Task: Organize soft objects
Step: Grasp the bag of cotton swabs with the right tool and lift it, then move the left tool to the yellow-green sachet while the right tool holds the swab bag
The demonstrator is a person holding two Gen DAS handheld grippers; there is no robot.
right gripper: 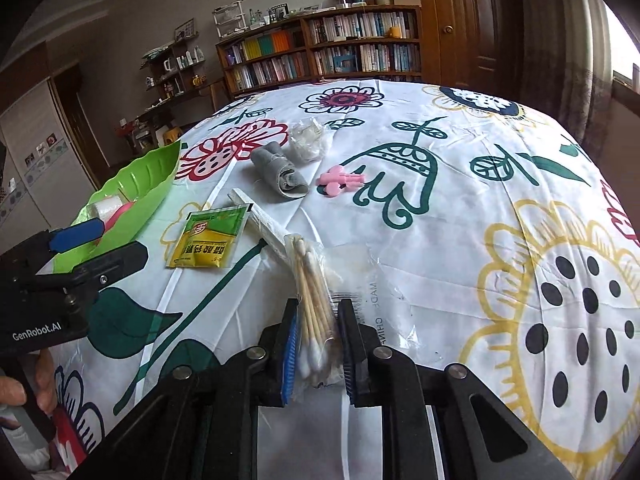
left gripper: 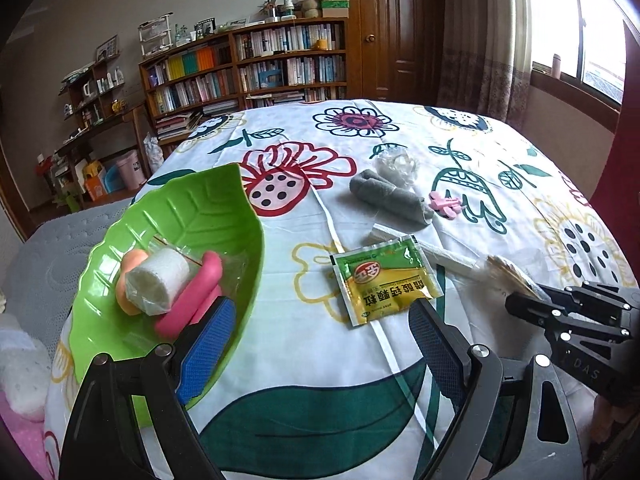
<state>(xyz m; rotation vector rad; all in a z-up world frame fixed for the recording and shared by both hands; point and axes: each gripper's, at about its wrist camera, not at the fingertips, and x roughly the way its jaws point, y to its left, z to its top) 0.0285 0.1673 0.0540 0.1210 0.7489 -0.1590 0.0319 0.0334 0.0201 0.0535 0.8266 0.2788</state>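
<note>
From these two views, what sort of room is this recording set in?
Probably a bedroom or home study: a floral sheet spread over what looks like a bed, full wooden bookshelves, a panelled door and a curtained window.

My left gripper [left gripper: 322,334] matte black, blue cross-hatched pads [left gripper: 208,350] on its jaws, silver screw heads at the pivots, my right gripper [right gripper: 316,344] alike, white "GenRobot.AI" lettering, perhaps "DAS" on the other housing.

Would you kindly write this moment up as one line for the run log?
left tongs: open, empty, by green tray | right tongs: shut on bag of cotton swabs | sachet, grey cloth: on bedspread
</note>
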